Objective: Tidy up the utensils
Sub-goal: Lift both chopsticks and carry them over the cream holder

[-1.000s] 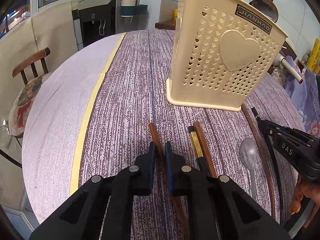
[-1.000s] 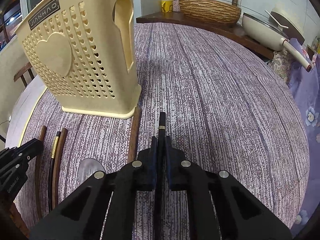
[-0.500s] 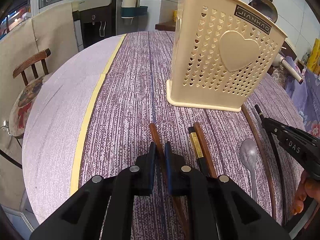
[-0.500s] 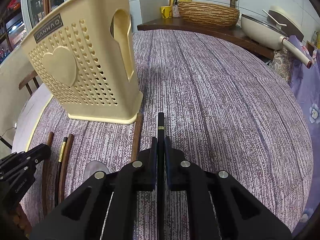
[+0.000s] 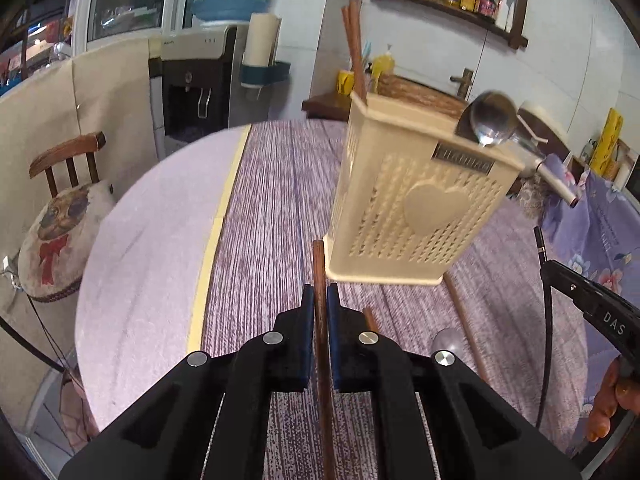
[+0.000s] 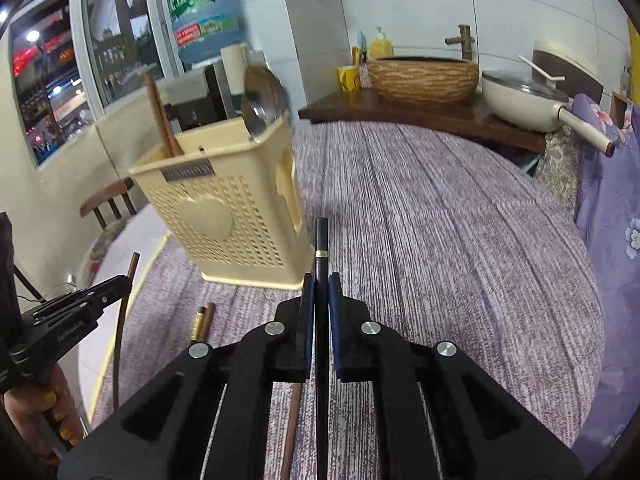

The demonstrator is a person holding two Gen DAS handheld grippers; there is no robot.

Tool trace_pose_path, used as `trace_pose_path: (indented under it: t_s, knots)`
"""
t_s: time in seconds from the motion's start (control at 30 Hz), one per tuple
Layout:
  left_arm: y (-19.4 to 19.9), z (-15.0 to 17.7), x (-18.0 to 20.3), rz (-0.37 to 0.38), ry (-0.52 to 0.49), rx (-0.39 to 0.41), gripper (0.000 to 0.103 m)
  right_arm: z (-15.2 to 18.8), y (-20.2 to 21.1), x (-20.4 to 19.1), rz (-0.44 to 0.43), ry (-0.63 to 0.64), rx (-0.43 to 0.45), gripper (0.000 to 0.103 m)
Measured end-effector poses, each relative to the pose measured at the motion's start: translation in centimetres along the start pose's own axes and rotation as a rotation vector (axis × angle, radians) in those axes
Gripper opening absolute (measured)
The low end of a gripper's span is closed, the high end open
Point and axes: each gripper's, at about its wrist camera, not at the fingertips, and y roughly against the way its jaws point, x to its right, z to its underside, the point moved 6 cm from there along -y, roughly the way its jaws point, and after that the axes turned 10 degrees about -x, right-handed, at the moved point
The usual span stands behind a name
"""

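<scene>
A: While the left gripper pinches a brown wooden chopstick between closed jaws, its tip pokes out just short of the cream utensil basket.

B: And the right gripper? Clamped too, on a black chopstick with a gold band, tip up near the basket's front corner.

A: Both sticks are off the purple tablecloth (held up in the air, not resting).

B: On the cloth in front of the basket: a brown and a black chopstick side by side, another brown stick, and a metal spoon beside it.

A: Inside the basket, brown chopsticks stand upright at one end, a ladle at the other.
</scene>
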Motion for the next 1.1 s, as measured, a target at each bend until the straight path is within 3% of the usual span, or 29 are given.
trace_pose_path:
  t_s: [0.2,0.53,1.1]
  knots:
    - [3.7,-1.2,0.9,0.042,-0.009,0.087,0.007,-0.8,4.2,-0.2,-0.063,0.002,0.064,0.008]
    - [8.6,-3.2,2.0,0.083,-0.042,0.2,0.007,-1.4,9.1,-0.7,-0.087,0.046,0.135,0.008]
    - [10.5,-3.9,2.0,0.095,-0.066,0.238,0.007,-2.2,11.8,-2.1,-0.122,0.089,0.169,0.008]
